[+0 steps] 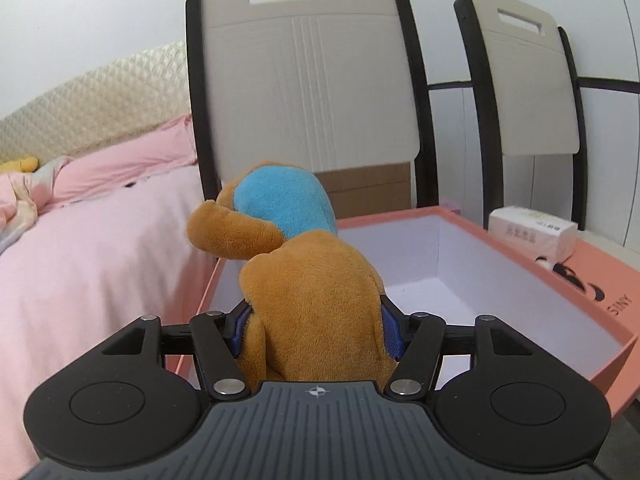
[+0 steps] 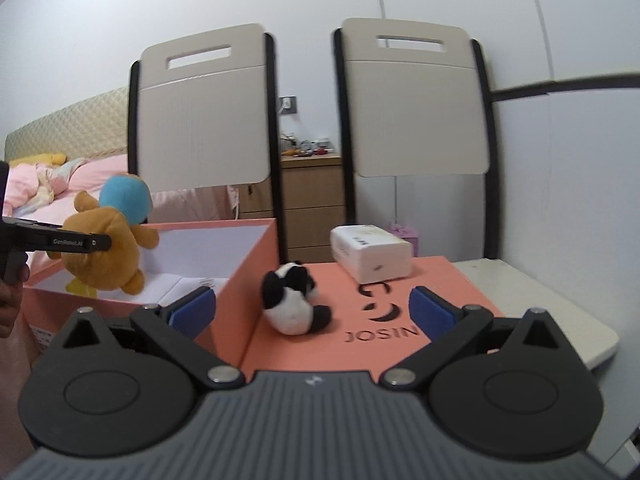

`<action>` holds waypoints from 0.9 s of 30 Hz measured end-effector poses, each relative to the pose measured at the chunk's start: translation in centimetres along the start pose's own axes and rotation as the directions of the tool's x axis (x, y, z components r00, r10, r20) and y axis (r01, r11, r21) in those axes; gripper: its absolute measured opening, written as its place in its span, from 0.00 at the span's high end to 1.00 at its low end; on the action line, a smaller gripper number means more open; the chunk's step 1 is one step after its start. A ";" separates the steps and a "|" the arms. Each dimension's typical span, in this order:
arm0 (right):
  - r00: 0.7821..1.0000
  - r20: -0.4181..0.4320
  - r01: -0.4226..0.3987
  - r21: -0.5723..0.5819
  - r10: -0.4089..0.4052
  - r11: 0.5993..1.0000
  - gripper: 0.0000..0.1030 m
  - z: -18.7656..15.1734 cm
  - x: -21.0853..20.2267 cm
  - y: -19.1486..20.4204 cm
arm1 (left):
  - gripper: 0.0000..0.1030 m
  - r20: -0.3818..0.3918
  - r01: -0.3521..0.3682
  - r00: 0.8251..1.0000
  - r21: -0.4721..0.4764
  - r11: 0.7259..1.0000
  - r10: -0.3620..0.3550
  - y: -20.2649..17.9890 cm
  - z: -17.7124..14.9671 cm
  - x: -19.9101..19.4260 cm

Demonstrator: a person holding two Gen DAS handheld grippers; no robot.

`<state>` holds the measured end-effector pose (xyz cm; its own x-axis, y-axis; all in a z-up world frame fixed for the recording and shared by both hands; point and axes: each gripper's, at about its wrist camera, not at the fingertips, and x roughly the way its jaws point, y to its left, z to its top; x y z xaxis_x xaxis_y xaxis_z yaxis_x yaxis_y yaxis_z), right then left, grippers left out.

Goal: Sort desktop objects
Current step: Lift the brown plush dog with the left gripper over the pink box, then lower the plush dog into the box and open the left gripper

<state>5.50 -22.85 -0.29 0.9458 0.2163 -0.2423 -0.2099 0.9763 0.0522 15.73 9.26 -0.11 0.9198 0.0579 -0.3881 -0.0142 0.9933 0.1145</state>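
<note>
Left fingers (image 1: 316, 320) clamp brown plush (image 1: 308, 280) above box (image 1: 500, 224) | right fingers (image 2: 312, 308) wide, panda (image 2: 294, 300) between

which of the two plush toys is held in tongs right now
The brown plush with the blue cap, clamped in the left tongs; the panda plush lies free.

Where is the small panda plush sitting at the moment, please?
In the right wrist view the panda plush sits on the pink box lid, just right of the open pink box and in front of the tissue pack.
</note>
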 end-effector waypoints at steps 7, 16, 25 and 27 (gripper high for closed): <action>0.999 0.048 0.011 -0.076 -0.007 0.997 0.00 0.1 2.0 1.9 | 0.31 0.004 -0.004 1.000 -0.058 0.998 0.004 0.5 -1.5 -0.4; 0.997 0.075 -0.003 -0.101 0.011 0.995 0.00 0.2 2.8 2.0 | 0.14 0.127 -0.047 0.990 -0.130 0.990 0.063 1.2 -1.0 -2.0; 0.993 0.111 -0.050 0.028 0.046 0.998 0.00 0.4 0.6 -0.2 | 0.07 0.204 -0.002 0.979 -0.127 0.992 0.028 -0.9 -1.5 -4.2; 0.991 0.117 -0.067 0.059 0.060 0.996 0.00 0.4 0.1 -0.5 | 0.06 0.229 -0.022 0.972 -0.114 0.993 0.048 -1.7 -1.5 -5.0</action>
<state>5.82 -23.33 0.08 0.9542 0.2726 -0.1235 -0.2576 0.9581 0.1250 10.54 7.40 0.30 0.9834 0.0813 -0.1621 -0.0794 0.9967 0.0178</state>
